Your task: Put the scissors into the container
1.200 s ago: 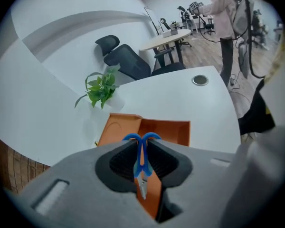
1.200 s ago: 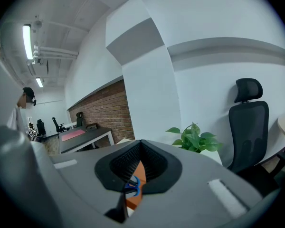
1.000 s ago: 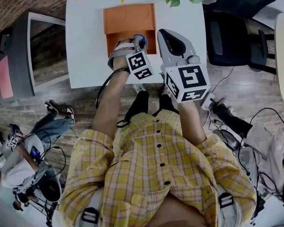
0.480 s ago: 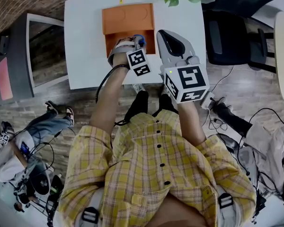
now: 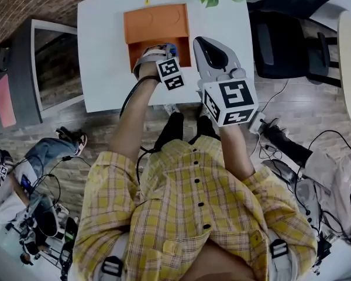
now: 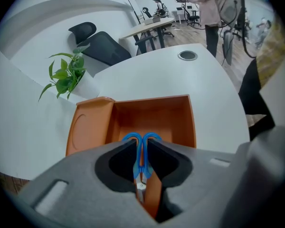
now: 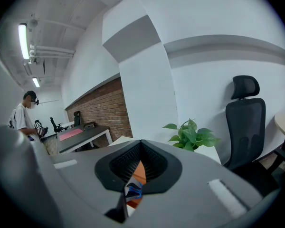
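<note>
The left gripper [image 6: 141,147] is clamped on the scissors [image 6: 140,164]. Its jaws are a narrow gap apart, with the two blue handle loops poking out past the tips and grey metal showing behind. The scissors hang over the near half of the open orange container [image 6: 133,113] on the white table [image 6: 190,84]. To the right, the right gripper [image 7: 138,146] is closed on nothing.

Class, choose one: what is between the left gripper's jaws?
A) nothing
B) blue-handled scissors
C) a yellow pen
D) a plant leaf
B: in its own view the left gripper grips the scissors by their blue handles, above the orange container.
</note>
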Demonstrator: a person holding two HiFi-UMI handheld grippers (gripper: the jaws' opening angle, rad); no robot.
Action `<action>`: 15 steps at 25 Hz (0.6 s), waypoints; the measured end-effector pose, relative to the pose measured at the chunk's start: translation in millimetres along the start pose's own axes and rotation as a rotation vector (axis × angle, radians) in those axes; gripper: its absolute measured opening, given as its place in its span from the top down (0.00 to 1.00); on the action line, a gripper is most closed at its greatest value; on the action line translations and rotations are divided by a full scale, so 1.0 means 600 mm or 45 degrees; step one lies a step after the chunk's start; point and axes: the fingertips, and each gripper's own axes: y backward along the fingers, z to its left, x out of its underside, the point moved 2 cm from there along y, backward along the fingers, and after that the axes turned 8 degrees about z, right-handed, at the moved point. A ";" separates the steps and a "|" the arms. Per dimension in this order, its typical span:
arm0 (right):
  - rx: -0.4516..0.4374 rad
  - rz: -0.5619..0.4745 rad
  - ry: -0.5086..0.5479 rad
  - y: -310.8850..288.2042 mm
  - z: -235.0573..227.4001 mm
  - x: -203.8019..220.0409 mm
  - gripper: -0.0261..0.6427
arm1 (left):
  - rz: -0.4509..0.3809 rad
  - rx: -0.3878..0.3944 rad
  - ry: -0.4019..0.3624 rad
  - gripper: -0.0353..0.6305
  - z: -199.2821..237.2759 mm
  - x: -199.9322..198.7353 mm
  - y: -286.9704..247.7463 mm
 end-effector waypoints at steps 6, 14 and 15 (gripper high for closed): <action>0.014 0.002 0.000 0.000 -0.004 0.001 0.95 | -0.001 0.025 -0.013 0.83 -0.002 -0.001 -0.013; 0.019 0.020 -0.003 -0.009 -0.008 0.013 0.95 | 0.006 0.047 -0.017 0.83 -0.007 0.000 -0.031; 0.019 0.020 -0.003 -0.010 -0.008 0.013 0.95 | 0.006 0.050 -0.015 0.83 -0.006 -0.001 -0.032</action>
